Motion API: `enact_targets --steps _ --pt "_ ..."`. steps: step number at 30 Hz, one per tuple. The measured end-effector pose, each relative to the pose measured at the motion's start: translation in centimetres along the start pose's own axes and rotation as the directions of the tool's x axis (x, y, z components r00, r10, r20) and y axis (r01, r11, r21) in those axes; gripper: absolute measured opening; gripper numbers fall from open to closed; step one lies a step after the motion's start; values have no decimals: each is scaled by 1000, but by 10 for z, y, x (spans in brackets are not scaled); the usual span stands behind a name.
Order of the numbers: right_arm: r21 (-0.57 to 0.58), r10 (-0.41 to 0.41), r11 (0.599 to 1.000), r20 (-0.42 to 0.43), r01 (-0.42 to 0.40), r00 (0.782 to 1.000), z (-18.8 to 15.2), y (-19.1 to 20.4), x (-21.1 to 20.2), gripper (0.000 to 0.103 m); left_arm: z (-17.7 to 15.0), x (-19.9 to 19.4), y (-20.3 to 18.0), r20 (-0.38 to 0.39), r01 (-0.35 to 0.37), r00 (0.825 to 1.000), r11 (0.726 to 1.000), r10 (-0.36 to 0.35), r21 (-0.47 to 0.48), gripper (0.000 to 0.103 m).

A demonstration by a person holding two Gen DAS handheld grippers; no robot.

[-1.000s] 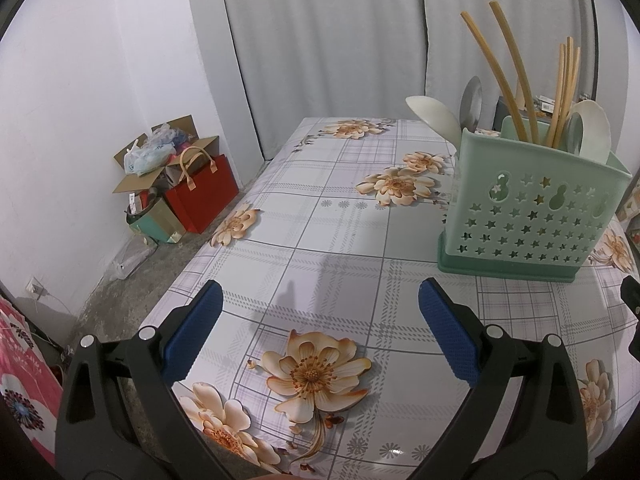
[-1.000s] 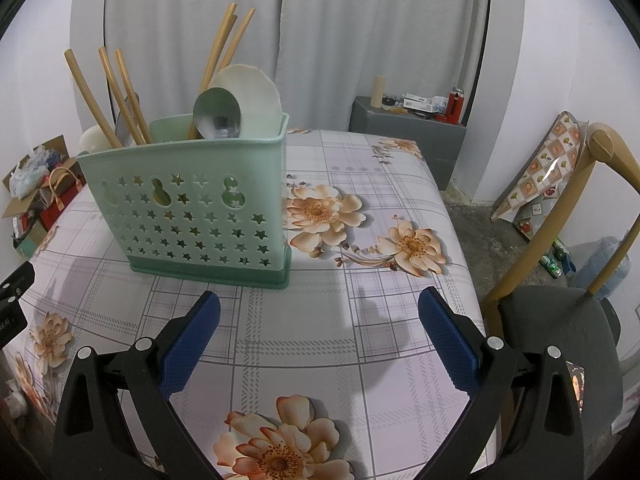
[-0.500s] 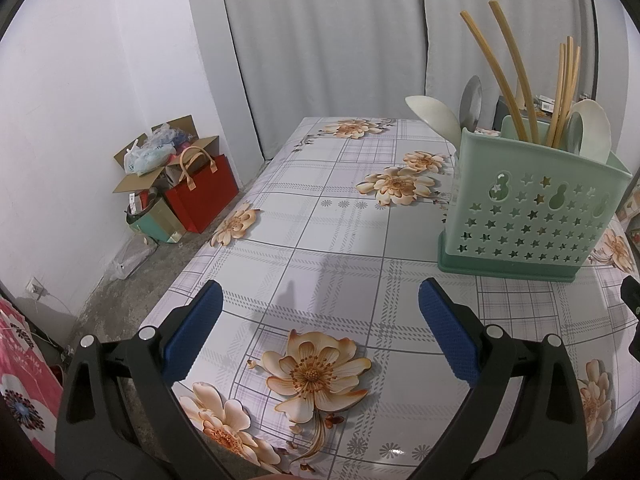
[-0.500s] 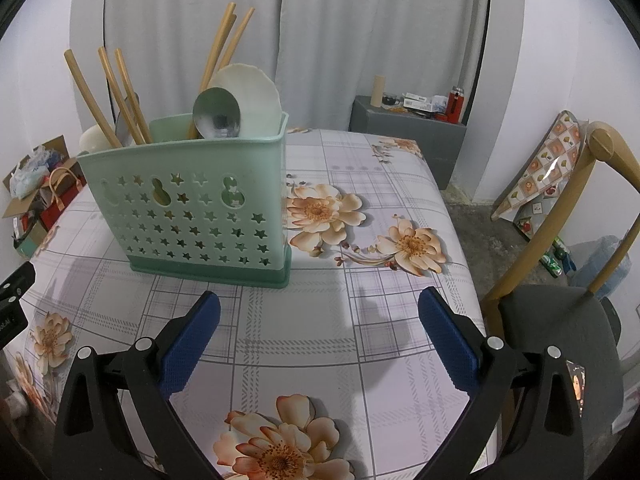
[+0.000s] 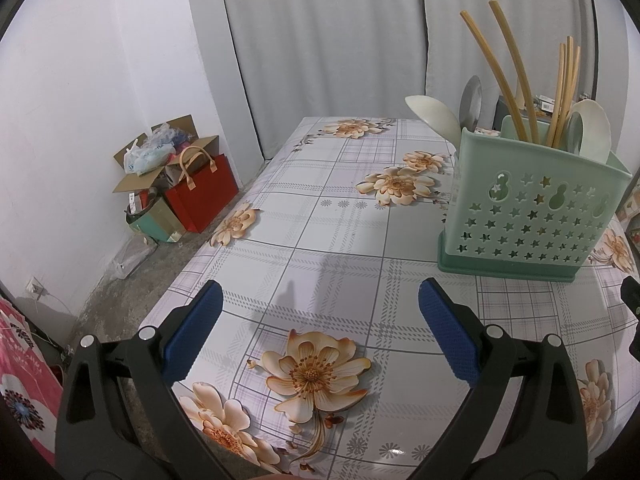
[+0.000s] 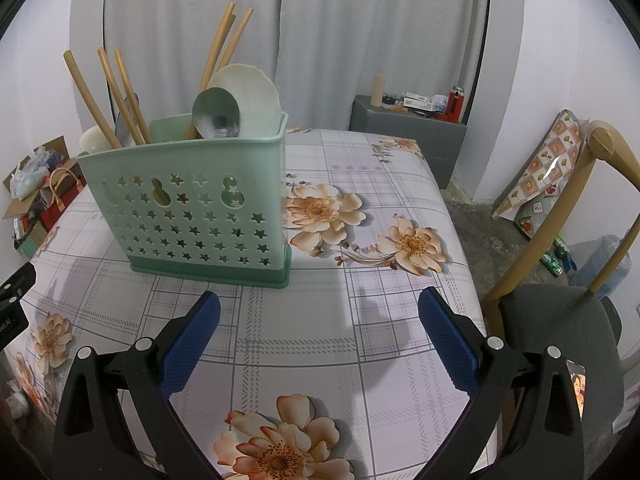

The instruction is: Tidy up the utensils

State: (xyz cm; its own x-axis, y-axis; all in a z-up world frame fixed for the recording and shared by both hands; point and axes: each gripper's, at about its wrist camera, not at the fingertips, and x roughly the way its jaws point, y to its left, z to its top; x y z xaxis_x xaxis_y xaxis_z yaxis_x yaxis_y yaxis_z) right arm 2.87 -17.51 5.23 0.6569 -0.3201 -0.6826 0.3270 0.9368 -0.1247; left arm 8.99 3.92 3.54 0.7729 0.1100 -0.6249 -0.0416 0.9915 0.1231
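A mint green utensil holder (image 5: 532, 212) with star cut-outs stands upright on the flowered table; it also shows in the right wrist view (image 6: 192, 208). It holds bamboo chopsticks (image 5: 508, 76), white spoons (image 5: 434, 120) and a metal spoon (image 6: 216, 114). My left gripper (image 5: 320, 328) is open and empty, above the table to the holder's left and nearer than it. My right gripper (image 6: 320, 328) is open and empty, in front of the holder and to its right.
The table (image 5: 328, 240) has a plaid cloth with flowers. A red bag and boxes (image 5: 180, 184) sit on the floor at the left. A wooden chair (image 6: 560, 280) stands at the table's right edge. A grey cabinet (image 6: 408, 128) stands behind.
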Motion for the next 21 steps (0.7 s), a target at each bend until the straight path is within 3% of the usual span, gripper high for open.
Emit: enact_targets --steps 21 --pt "2 1 1000 -1 -1 1000 0 -1 0 96 -1 -1 0 -3 1 1000 1000 -1 -1 94"
